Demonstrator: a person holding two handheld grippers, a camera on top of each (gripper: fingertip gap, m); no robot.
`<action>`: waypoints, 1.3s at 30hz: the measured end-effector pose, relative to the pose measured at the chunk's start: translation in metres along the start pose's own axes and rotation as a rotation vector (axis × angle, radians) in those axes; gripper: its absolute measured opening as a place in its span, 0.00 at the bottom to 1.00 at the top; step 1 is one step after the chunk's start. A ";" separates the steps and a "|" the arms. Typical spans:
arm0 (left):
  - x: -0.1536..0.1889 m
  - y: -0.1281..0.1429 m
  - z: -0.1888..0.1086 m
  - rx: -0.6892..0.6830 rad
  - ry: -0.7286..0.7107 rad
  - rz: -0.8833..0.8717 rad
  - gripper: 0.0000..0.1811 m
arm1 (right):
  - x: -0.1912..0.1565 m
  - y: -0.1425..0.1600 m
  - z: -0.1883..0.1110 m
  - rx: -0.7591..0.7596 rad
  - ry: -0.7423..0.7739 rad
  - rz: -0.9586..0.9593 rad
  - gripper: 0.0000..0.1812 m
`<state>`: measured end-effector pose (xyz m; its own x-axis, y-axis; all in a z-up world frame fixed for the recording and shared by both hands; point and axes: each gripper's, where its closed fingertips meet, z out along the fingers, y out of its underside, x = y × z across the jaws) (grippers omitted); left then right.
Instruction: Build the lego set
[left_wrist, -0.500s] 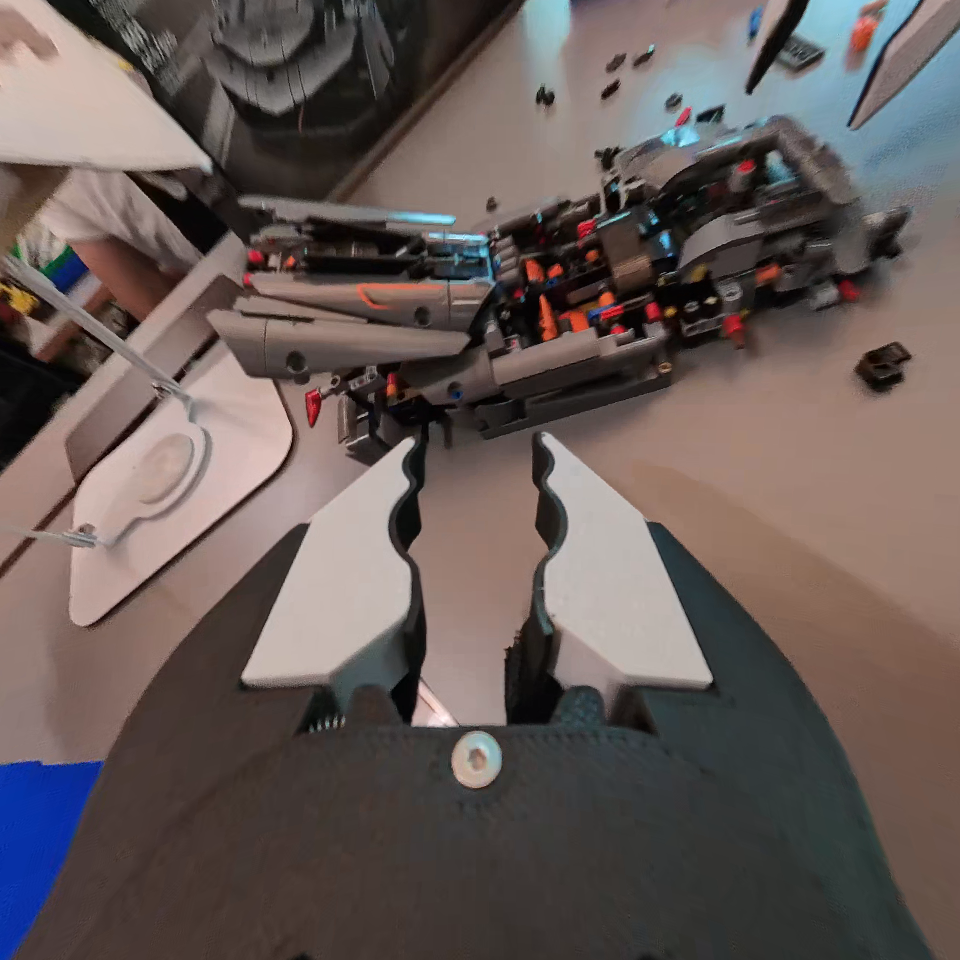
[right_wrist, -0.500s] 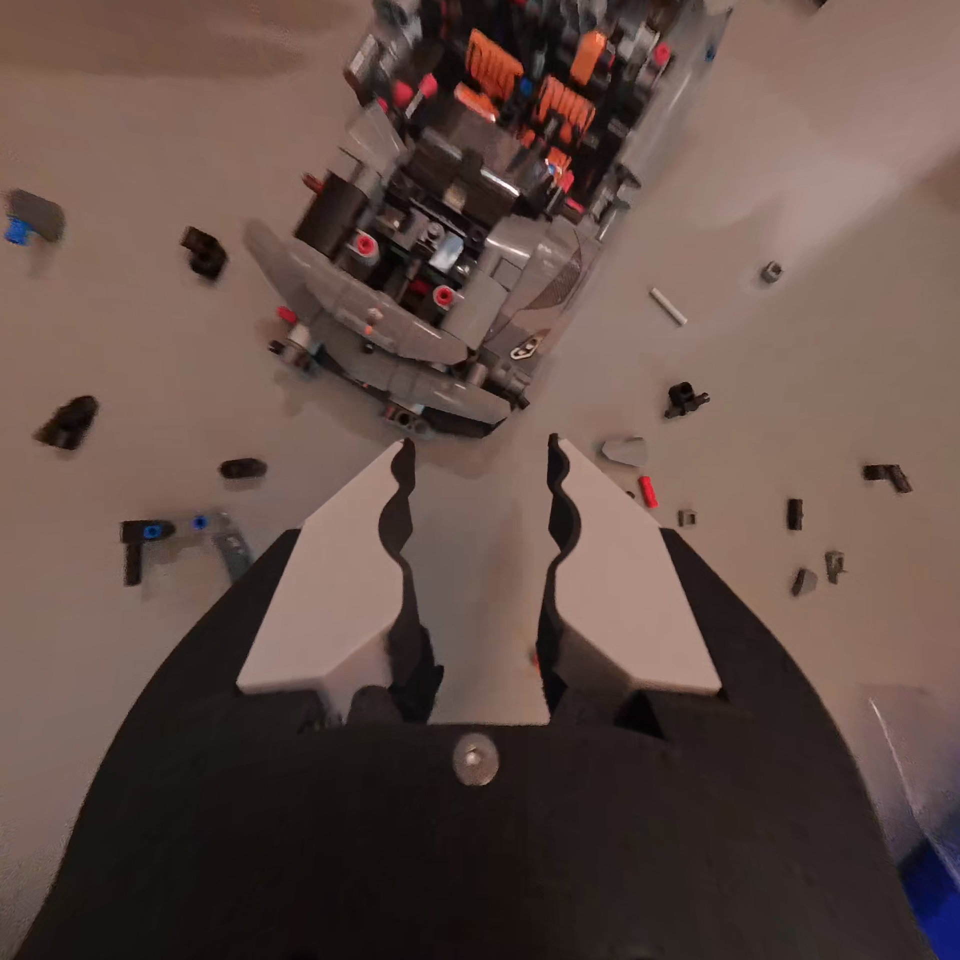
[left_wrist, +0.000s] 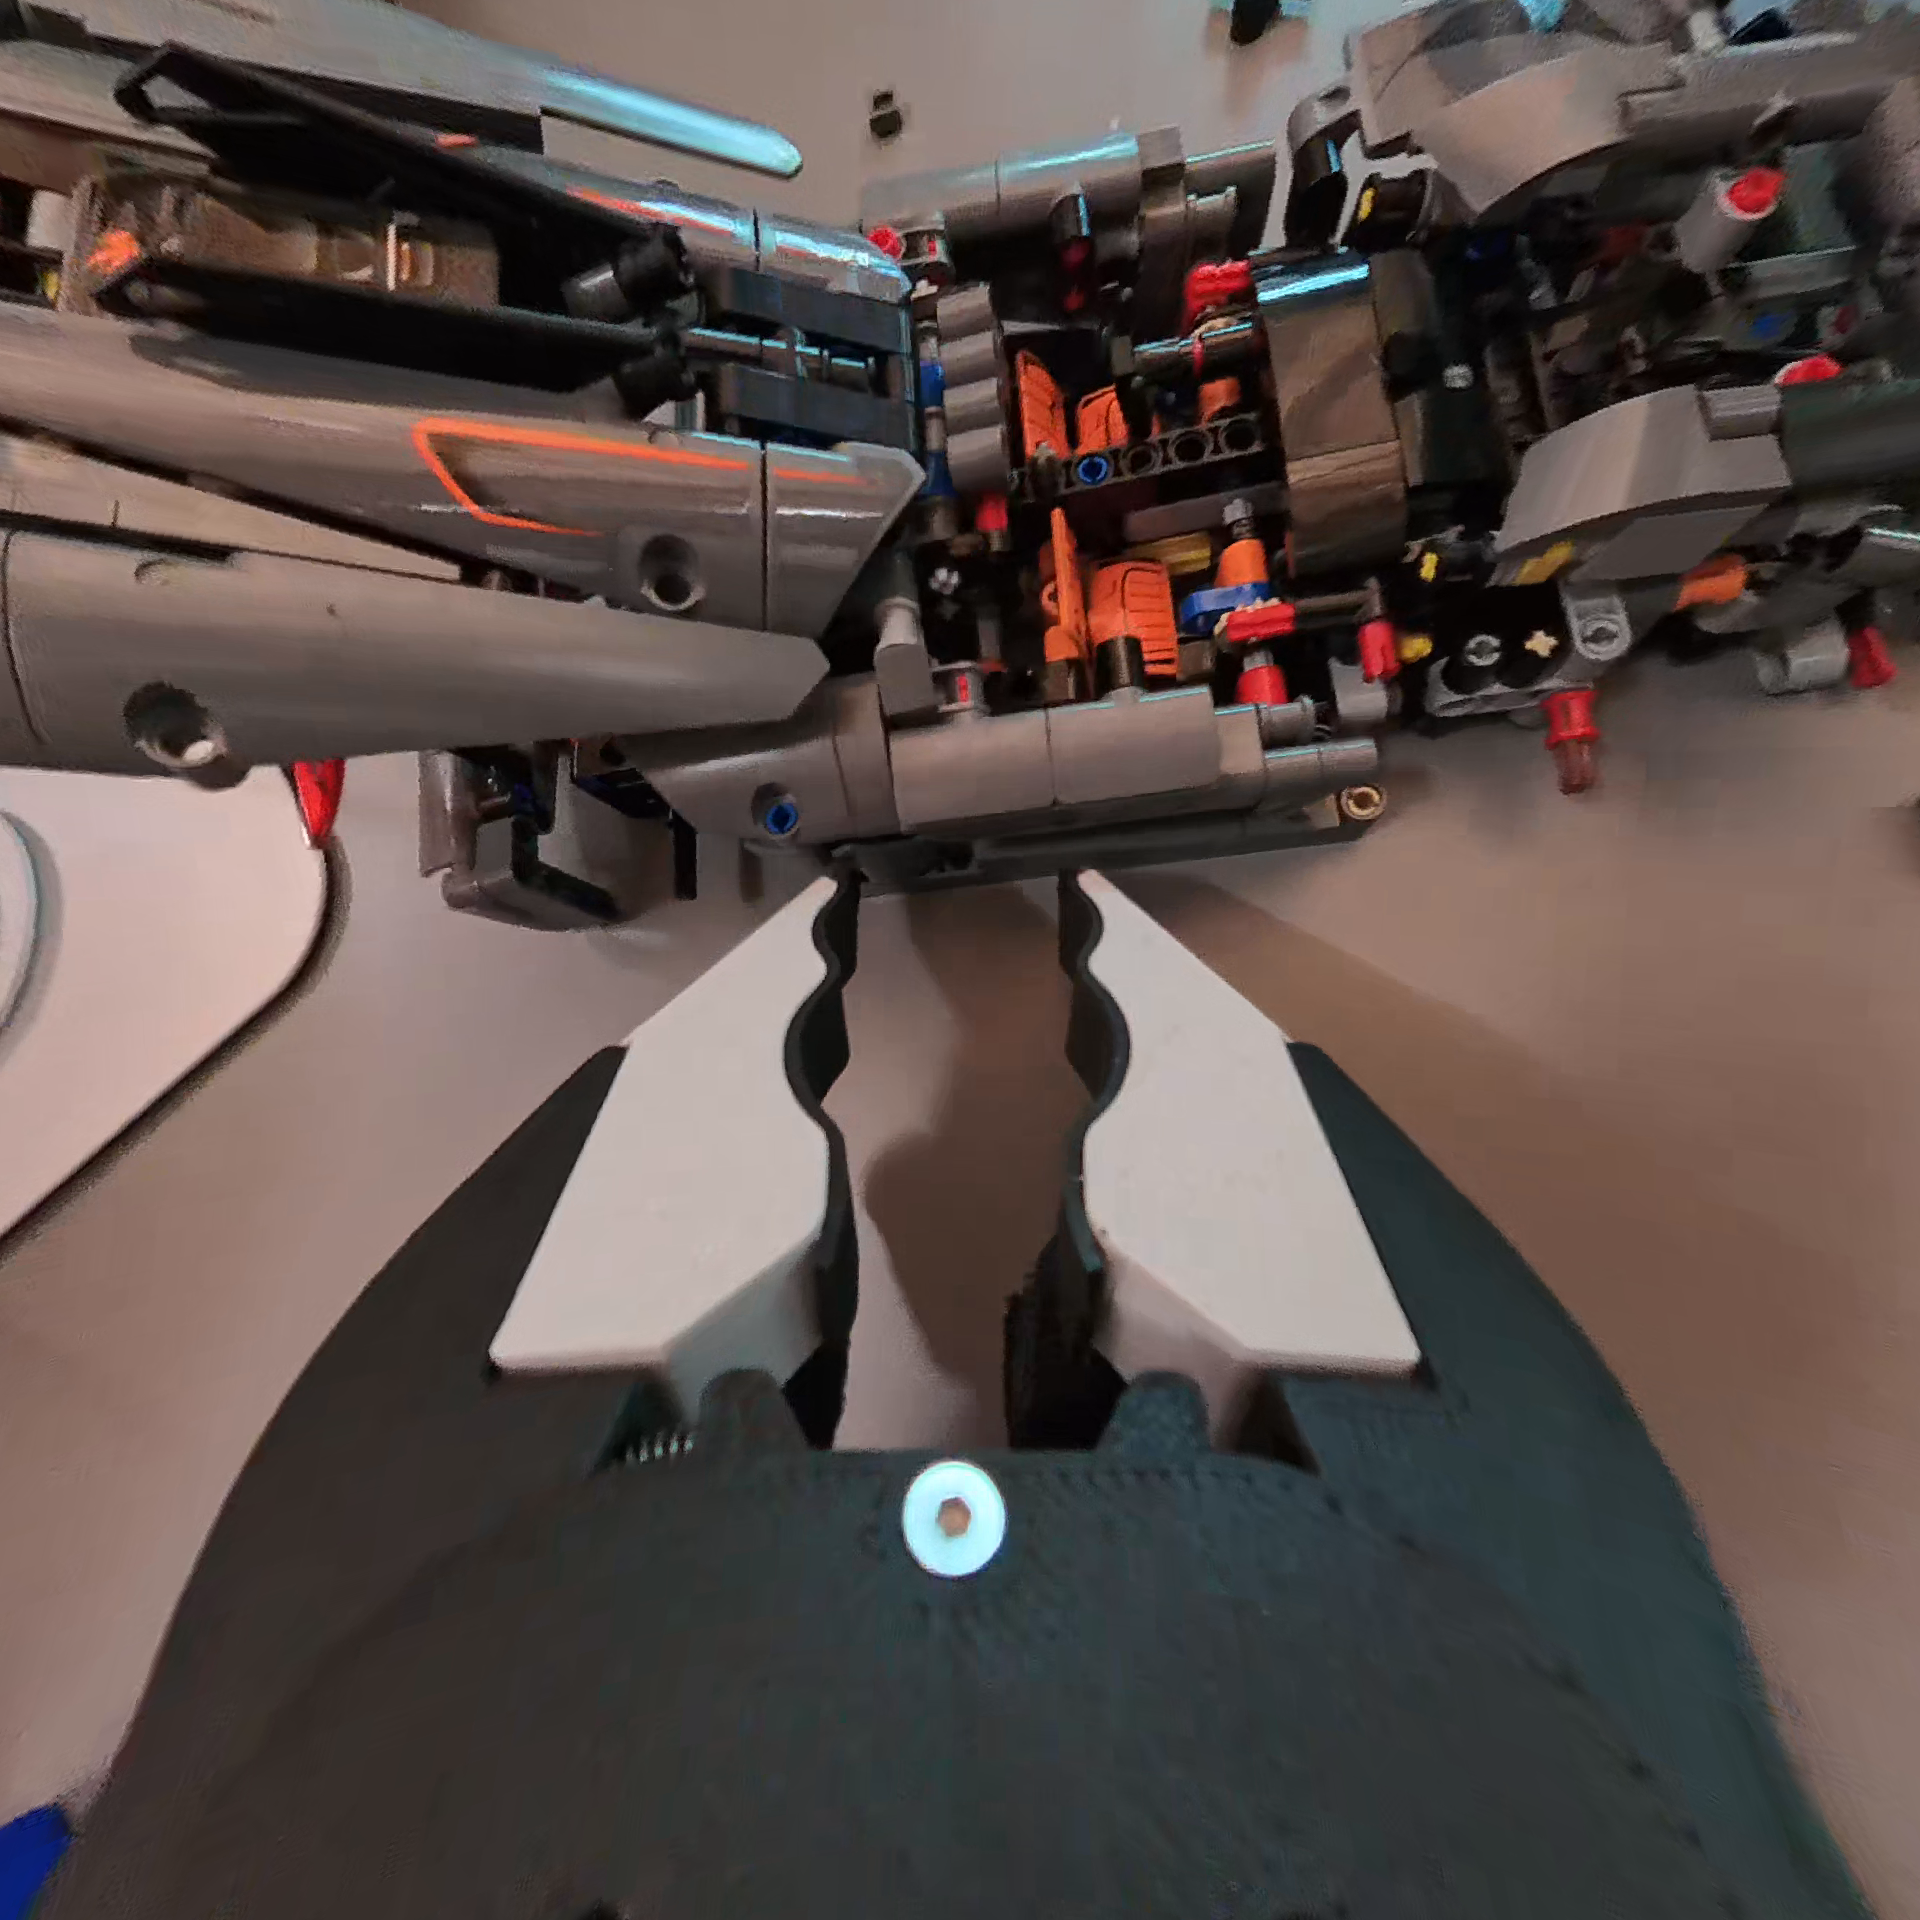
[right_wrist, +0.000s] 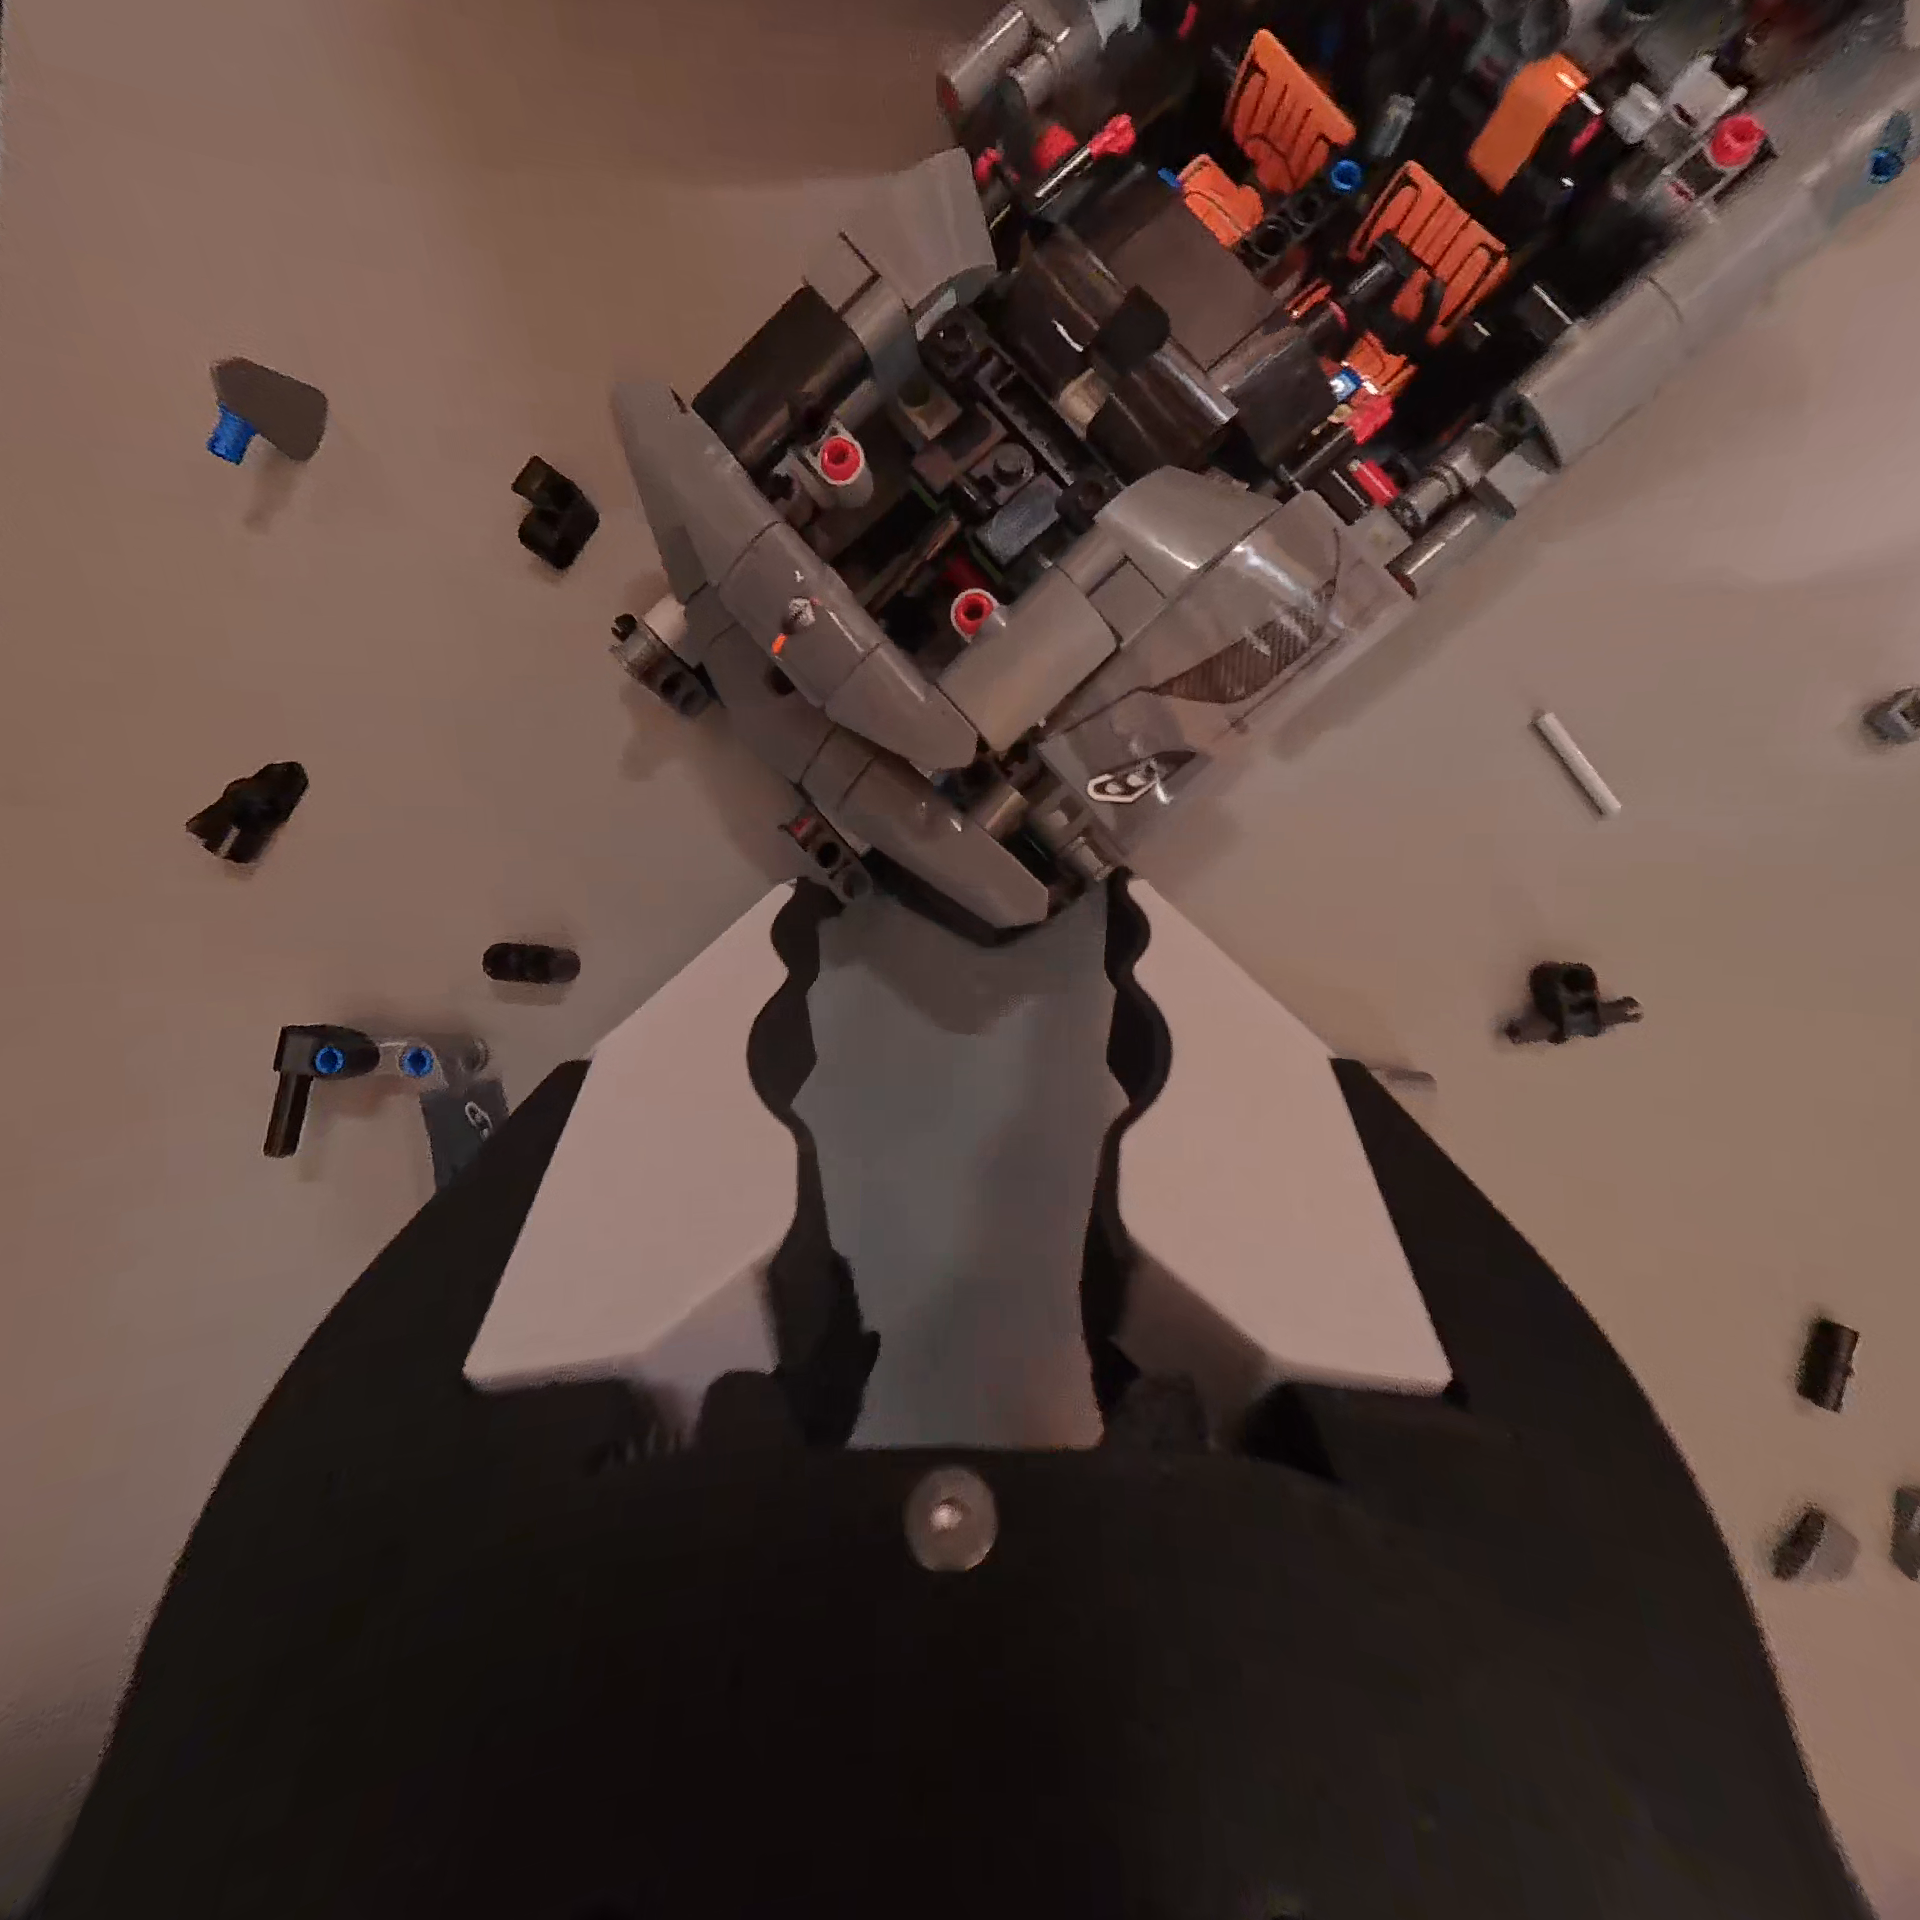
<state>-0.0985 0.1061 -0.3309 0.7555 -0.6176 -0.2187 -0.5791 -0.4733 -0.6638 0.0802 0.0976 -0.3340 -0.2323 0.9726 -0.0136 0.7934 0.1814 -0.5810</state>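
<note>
A large grey lego car model (left_wrist: 1039, 748) with orange seats and red and blue pins lies on the tan table. In the left wrist view my left gripper (left_wrist: 956, 894) is open and empty, its fingertips right at the model's grey side sill. In the right wrist view the same model (right_wrist: 1039, 582) shows end-on. My right gripper (right_wrist: 961, 904) is open, with its fingertips either side of the model's near grey corner panel. I cannot tell if they touch it.
Loose small parts lie around the model: a grey piece with a blue pin (right_wrist: 265, 410), black connectors (right_wrist: 556, 509) (right_wrist: 249, 810) (right_wrist: 1569, 1003), a black and grey piece with blue pins (right_wrist: 353, 1070), a white axle (right_wrist: 1574, 764). A pale flat mat (left_wrist: 135, 966) lies at left. My hands' fingertips stand some 20 cm from each other. The white axle (right_wrist: 1574, 764) is about 9 cm from my right fingertips and 15 cm from my left.
Both grippers have moved forward to the model, which now fills the upper part of each view. The right gripper's jaws have opened a little wider.
</note>
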 end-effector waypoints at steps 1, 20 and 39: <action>-0.003 -0.001 0.002 -0.009 -0.010 0.007 0.20 | -0.001 -0.001 0.002 -0.002 -0.001 -0.004 0.31; -0.073 -0.025 0.052 -0.102 -0.064 0.033 0.14 | 0.003 -0.037 0.016 0.098 0.047 0.017 0.32; 0.076 -0.076 -0.014 0.169 0.010 0.452 0.28 | 0.062 0.003 -0.039 0.159 0.291 0.203 0.27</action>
<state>-0.0016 0.0865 -0.2863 0.4361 -0.7442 -0.5060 -0.7903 -0.0477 -0.6109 0.0902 0.1646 -0.3048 0.1080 0.9912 0.0765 0.7047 -0.0220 -0.7092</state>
